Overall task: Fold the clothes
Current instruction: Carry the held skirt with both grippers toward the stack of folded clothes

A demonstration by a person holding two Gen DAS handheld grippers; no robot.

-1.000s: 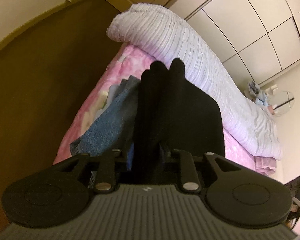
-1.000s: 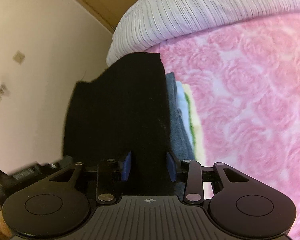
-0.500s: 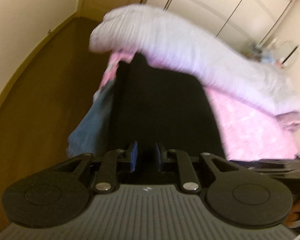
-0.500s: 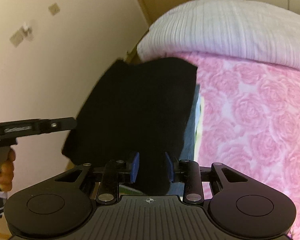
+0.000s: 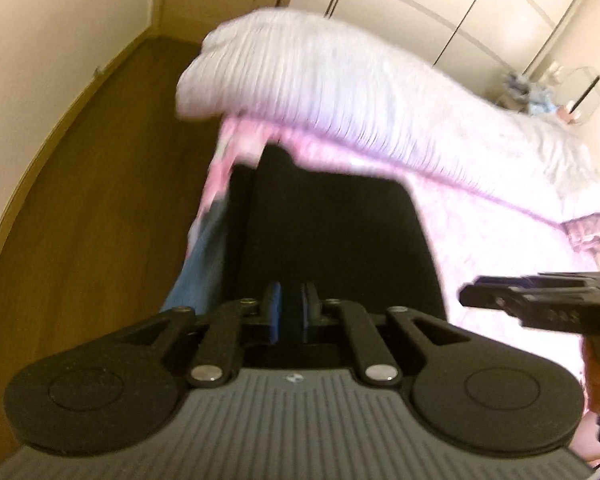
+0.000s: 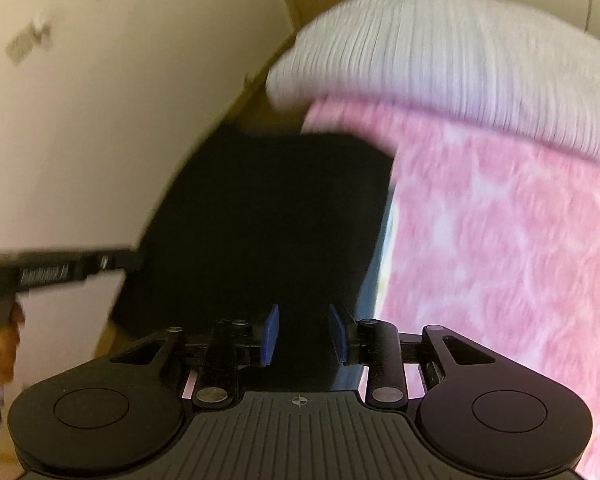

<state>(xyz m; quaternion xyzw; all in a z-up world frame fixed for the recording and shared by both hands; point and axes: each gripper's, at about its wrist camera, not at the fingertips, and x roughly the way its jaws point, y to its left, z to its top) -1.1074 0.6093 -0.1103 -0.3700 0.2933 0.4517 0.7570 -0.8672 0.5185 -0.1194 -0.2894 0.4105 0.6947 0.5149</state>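
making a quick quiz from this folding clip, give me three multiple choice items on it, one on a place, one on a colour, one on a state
1. Where does the denim garment lie in the left wrist view?
A. left of the black garment
B. on the white quilt
C. on the floor

2. What colour is the bedsheet?
A. green
B. pink floral
C. plain grey

3. What is the left gripper doing?
A. hanging open over the quilt
B. gripping the denim
C. shut on the black garment

Answers:
1 A: blue fabric shows at the black cloth's left edge.
2 B: pink rose-like pattern beside the cloth.
3 C: its blue pads pinch black fabric.
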